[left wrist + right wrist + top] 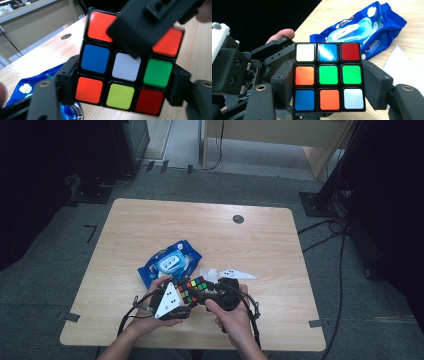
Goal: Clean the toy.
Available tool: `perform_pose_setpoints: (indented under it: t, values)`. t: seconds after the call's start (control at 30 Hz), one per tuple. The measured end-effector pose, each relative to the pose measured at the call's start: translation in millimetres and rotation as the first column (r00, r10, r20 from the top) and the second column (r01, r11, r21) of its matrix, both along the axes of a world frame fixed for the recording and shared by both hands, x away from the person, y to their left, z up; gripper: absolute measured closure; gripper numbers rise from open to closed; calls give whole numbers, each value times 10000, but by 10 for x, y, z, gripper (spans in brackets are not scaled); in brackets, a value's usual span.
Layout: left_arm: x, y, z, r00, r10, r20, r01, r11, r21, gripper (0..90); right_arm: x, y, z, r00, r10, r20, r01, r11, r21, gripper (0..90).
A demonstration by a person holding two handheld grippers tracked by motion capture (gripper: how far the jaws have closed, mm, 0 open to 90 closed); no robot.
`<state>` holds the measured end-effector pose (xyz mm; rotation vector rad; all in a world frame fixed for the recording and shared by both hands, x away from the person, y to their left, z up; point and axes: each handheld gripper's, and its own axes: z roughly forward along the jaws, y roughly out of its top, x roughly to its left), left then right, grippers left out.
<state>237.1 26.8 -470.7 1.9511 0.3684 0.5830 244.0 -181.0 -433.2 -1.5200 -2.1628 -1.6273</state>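
Blue wipes pack [170, 262] shut, beside gripper-held cube [193, 289].

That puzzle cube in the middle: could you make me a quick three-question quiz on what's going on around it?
1. True or false: both the left gripper and the right gripper clamp the puzzle cube.
2. In the right gripper view, which colour is the centre tile of the cube face towards the camera? A) white B) green C) orange
3. What lies on the table just behind the cube?

Key
1. True; each pair of jaws presses two opposite sides.
2. B
3. A blue wipes pack.
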Motion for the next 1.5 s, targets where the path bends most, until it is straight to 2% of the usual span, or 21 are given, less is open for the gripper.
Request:
perform_pose_setpoints:
  t: [0.1, 0.2, 0.27, 0.37, 0.47, 0.53, 0.6, 0.7, 0.77, 0.93, 0.97, 1.0, 1.07, 1.13, 1.17, 1.2, 1.23, 1.3, 1.37, 1.4, 1.5]
  values:
    - [-4, -1, 6, 10000, -41, -88, 41, 10000, 37, 306, -1, -1, -3, 10000, 15, 45, -15, 10000, -54, 345]
    - [37, 38, 16, 9988, 359, -333, -365, 9992, -180, 339, 1, -18, 14, 9995, 72, 298, -70, 9999, -90, 340]
    - [94, 111, 20, 9963, 657, -550, -677, 9971, -346, 339, 8, -46, 37, 9970, 308, 708, -295, 9994, -199, 312]
    - [208, 260, 18, 9869, 1269, -1000, -1338, 9889, -650, 339, 33, -109, 51, 9922, 248, 1220, -203, 9991, -386, 309]
    - [289, 361, -12, 9769, 1667, -1335, -1775, 9814, -728, 338, 99, -159, -37, 9911, -193, 1315, 289, 9971, -711, 314]
    - [320, 409, -30, 9722, 1732, -1575, -1883, 9783, -869, 338, 161, -159, -175, 9854, -634, 1580, 915, 9798, -1778, 313]
    - [326, 417, -30, 9709, 1743, -1641, -1915, 9769, -950, 339, 227, -147, -350, 9811, -888, 1720, 1356, 9495, -2831, 319]
    - [307, 393, -23, 9734, 1629, -1613, -1803, 9785, -999, 338, 318, -185, -584, 9835, -1396, 1152, 1692, 9351, -3114, 340]
    - [295, 375, -32, 9748, 1572, -1584, -1728, 9808, -902, 338, 357, -202, -697, 9850, -1424, 970, 1672, 9262, -3380, 395]
    - [276, 345, -53, 9772, 1406, -1594, -1554, 9843, -841, 338, 365, -204, -827, 9886, -1159, 963, 1453, 9029, -4047, 594]
    - [271, 342, -53, 9774, 1384, -1601, -1531, 9847, -836, 338, 346, -201, -841, 9855, -1064, 1319, 1535, 8905, -4283, 651]
    - [264, 337, -52, 9785, 1315, -1588, -1460, 9858, -834, 339, 340, -202, -839, 9850, -1023, 1389, 1542, 8833, -4428, 719]
    - [253, 326, -53, 9799, 1253, -1554, -1398, 9864, -863, 339, 350, -236, -823, 9901, -915, 1062, 1288, 8931, -4311, 867]
    - [246, 311, -52, 9808, 1173, -1560, -1310, 9881, -808, 338, 345, -275, -795, 9921, -947, 827, 1182, 9263, -3578, 888]
    - [242, 300, -54, 9816, 1113, -1550, -1250, 9888, -814, 339, 329, -287, -749, 9930, -890, 774, 1078, 9507, -2909, 890]
    - [237, 289, -55, 9827, 1016, -1547, -1150, 9901, -803, 338, 303, -286, -678, 9921, -792, 971, 999, 9677, -2315, 891]
    - [230, 274, -60, 9836, 914, -1555, -1046, 9914, -787, 338, 267, -271, -586, 9882, -706, 1357, 969, 9755, -1977, 891]
    - [207, 229, -75, 9859, 687, -1526, -801, 9943, -699, 339, 190, -224, -395, 9741, -522, 2201, 861, 9853, -1473, 891]
    - [175, 177, -88, 9878, 511, -1473, -598, 9967, -549, 338, 125, -182, -255, 9600, -373, 2774, 700, 9916, -1088, 891]
    - [159, 151, -91, 9889, 395, -1435, -471, 9977, -496, 339, 109, -160, -219, 9567, -240, 2902, 570, 9927, -1059, 891]
    - [112, 80, -111, 9910, 175, -1324, -206, 9995, -222, 339, 79, -108, -196, 9601, 77, 2795, 137, 9971, -747, 892]
